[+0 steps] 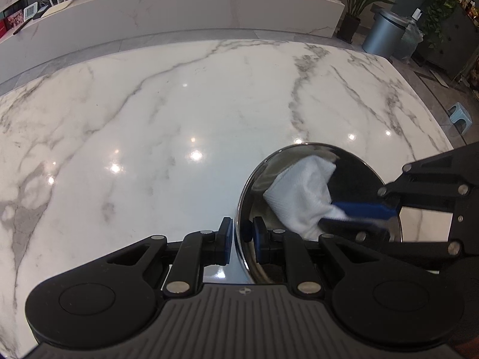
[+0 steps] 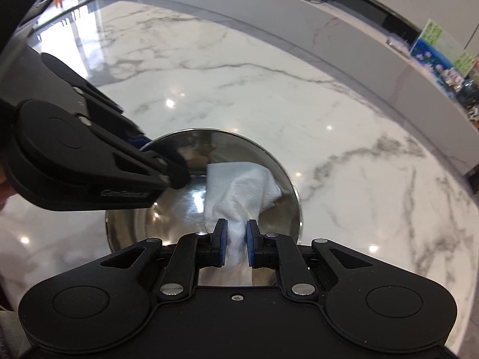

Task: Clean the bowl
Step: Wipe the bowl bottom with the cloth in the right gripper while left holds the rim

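Steel: the shiny round metal bowl (image 2: 185, 209) sits lower centre on the marble tabletop (image 2: 269, 95). My left hand-held gripper (image 1: 242, 233) pinches its near rim; my right hand-held gripper (image 2: 236, 239) clamps the white folded cloth (image 2: 239, 188), which trails ahead into the basin.

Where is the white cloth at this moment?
The white cloth lies inside the steel bowl on the marble table, its near end pinched by the right gripper; the left gripper clamps the bowl's rim.
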Tool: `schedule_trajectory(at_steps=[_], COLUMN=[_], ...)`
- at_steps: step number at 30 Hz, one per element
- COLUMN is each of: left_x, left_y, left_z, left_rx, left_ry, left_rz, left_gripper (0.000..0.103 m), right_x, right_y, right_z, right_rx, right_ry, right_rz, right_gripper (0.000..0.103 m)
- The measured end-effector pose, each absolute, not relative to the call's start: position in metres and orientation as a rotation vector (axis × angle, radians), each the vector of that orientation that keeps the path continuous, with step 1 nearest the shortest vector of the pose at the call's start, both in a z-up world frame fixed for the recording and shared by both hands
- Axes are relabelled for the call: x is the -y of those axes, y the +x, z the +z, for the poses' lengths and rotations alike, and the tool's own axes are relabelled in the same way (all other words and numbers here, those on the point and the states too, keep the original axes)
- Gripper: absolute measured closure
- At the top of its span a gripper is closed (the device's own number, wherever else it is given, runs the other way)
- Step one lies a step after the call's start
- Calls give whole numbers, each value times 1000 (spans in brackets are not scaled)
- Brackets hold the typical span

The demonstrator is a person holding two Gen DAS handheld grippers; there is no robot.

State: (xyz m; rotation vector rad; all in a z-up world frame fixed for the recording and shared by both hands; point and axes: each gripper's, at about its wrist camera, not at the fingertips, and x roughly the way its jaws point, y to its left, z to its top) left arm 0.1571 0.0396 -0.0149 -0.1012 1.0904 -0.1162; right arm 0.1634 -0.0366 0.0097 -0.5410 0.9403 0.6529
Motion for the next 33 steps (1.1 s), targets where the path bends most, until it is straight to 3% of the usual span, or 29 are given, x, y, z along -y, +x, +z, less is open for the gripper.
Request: schedule_trajectory(at_steps=[21, 26, 29, 33], left_x=[-38, -39, -39, -40], left_y=[159, 159, 159, 159], left_z=[-17, -17, -17, -17], left_rx=[-1103, -1102, -1102, -1102], left_ry=[-116, -130, -136, -138], left_rz=[-129, -128, -125, -122], left_gripper=[89, 89, 89, 89], right_x=[35, 35, 35, 35], right_y=[161, 156, 156, 155], right_z=[7, 8, 5, 2], right_rx=[-1003, -986, -989, -985], right_ry=[-418, -431, -441, -430], right_rz=[769, 762, 756, 754], right_gripper=[91, 81, 69, 73])
